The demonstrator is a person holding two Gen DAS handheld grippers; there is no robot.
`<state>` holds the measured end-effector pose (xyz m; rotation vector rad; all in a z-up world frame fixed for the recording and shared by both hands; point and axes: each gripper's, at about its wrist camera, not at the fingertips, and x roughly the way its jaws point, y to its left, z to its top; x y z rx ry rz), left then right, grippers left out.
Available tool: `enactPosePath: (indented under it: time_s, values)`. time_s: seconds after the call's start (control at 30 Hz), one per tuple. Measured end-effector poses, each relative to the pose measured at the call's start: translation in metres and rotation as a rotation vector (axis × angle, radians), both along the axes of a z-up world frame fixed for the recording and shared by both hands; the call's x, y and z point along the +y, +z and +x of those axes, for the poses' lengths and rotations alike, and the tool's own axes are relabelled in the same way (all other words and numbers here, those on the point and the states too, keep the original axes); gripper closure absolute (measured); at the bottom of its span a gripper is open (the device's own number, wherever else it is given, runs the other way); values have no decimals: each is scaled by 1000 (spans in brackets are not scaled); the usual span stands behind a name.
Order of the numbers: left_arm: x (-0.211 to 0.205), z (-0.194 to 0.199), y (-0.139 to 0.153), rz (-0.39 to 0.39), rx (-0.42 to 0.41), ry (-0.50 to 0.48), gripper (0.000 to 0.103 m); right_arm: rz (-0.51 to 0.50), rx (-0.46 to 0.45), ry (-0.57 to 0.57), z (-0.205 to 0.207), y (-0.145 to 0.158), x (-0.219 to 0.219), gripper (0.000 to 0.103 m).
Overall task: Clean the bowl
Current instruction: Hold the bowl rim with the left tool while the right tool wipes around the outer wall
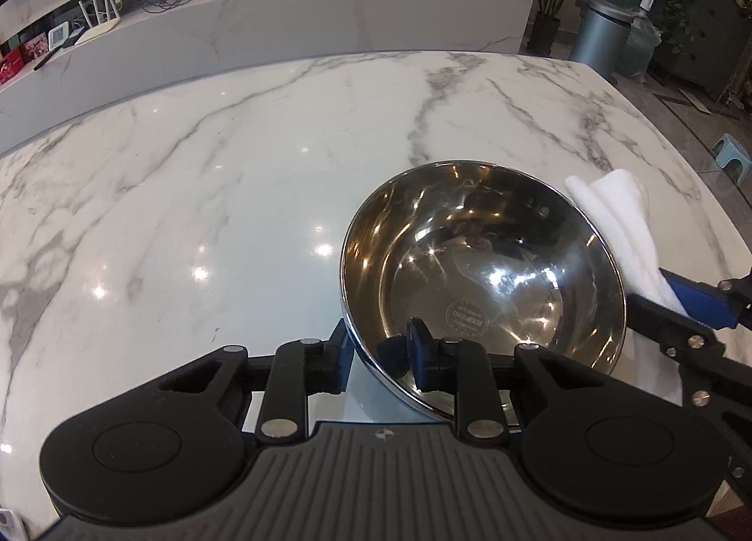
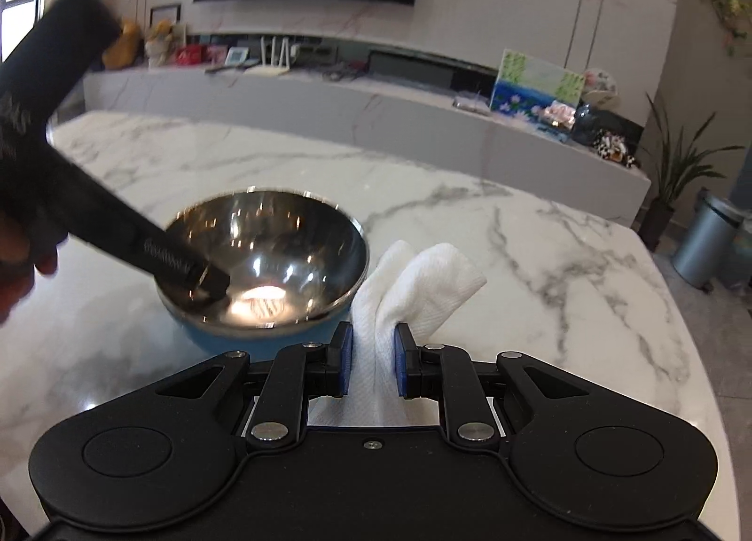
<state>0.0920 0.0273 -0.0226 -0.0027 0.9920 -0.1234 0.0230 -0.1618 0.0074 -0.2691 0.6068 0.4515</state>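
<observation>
Nearest to me, the left gripper (image 1: 376, 343) straddles the near rim of the steel bowl (image 1: 479, 273): one pad sits outside the wall, the other inside the cavity, and the jaws stand narrow on that rim. From the left wrist view I judge the pads to be pressing on the wall, so the bowl is braced. It appears slightly tilted, though I cannot confirm this.

The right gripper (image 2: 371, 364) is clamped narrow on a folded white cloth (image 2: 413, 287), whose free end stands up ahead of the fingers.

Key relation: seen from the right wrist, the bowl lies ahead and to the left of the cloth, with its rim just beside the fabric. I cannot tell whether they touch. The bowl is round and has no long axis; its opening faces up. Since the left hand is occupied with bracing, I judge that the right hand must carry the cloth up over the rim and down into the cavity.

Clearance: the left gripper's finger occupies the near-left part of the interior, so I would wipe away from it. Beyond the bowl, the marble table (image 1: 235, 165) is open and bare. Its right edge lies well clear of the cloth. A low ledge (image 1: 329, 24) with clutter stands farther back, out of the working zone.
</observation>
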Motion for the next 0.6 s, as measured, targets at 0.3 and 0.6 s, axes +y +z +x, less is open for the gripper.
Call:
enactPosePath:
  time_s: [0.3, 0.6]
  values:
    - [8, -3, -1, -57, 62, 55, 53, -56, 76, 71, -4, -14, 18, 87]
    - [15, -9, 7, -96, 65, 81, 46, -95, 132, 119, -7, -23, 29, 87]
